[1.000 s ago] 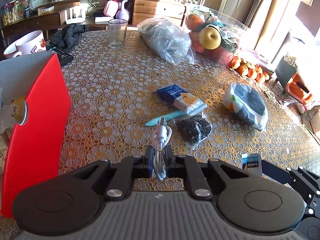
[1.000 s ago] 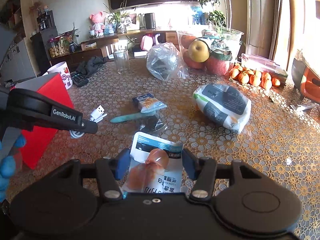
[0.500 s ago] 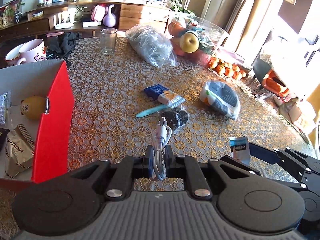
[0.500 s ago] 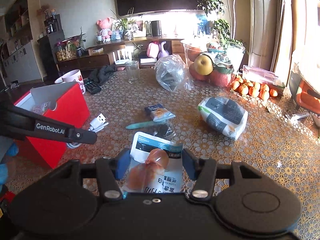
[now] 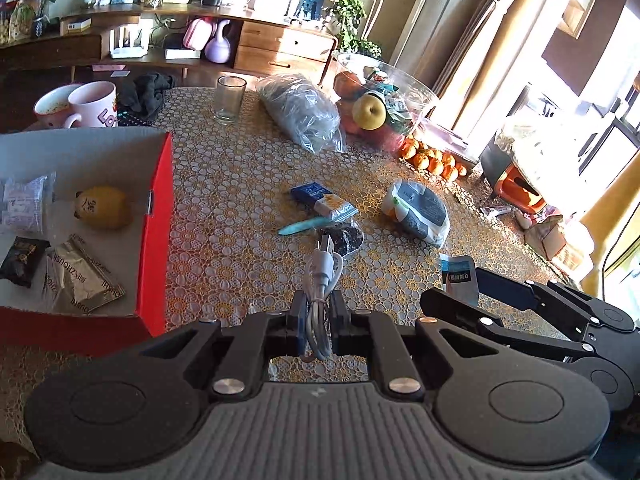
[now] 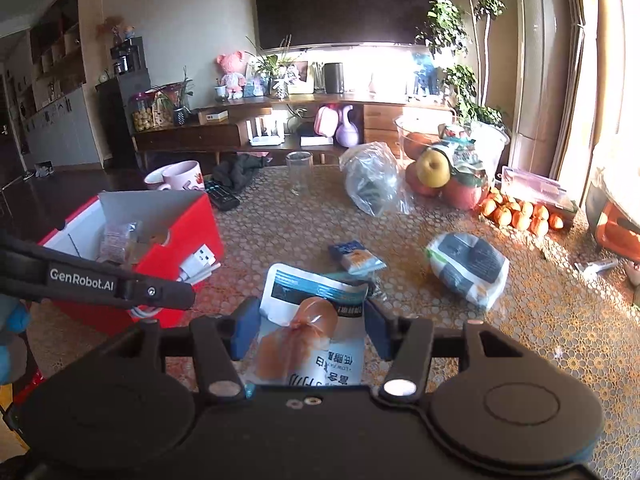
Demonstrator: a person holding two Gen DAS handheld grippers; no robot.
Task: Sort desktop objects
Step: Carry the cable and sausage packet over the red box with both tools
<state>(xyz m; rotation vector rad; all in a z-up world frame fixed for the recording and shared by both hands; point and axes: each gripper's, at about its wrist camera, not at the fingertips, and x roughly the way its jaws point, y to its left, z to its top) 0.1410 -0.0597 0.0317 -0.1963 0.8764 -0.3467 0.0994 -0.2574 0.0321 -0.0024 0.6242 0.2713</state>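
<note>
A: Your left gripper (image 5: 316, 312) has its jaws nearly together, clamped on a coiled white USB cable (image 5: 320, 276); the coil's long axis runs straight ahead along the fingers, plug end forward and clear of the table.

B: And the other hand?

A: Your right gripper (image 6: 306, 330) is part-way open, its blue pads pressing the two edges of a flat white snack pouch (image 6: 308, 320) with a sausage pictured on it. It is also off the table.

B: Where do they go?

A: I'd judge into the red box (image 5: 158, 236). It lies to the left of both tools, its open top facing up, and the left gripper is the nearer one; the cable sits just beside the box's near red wall, not yet over the opening.

B: What's already in there?

A: Four things that I can count: one yellow lemon-like toy (image 5: 105, 207), one clear packet (image 5: 24, 204), one silver sachet (image 5: 82, 280), one dark sachet (image 5: 22, 256).

B: Left on the tablecloth (image 5: 240, 184)?

A: One blue-and-orange snack pack (image 5: 324, 200), one teal stick-shaped item (image 5: 304, 226), one dark clear-wrapped packet (image 5: 348, 238), and one larger grey-and-white bag (image 5: 418, 212).
</note>
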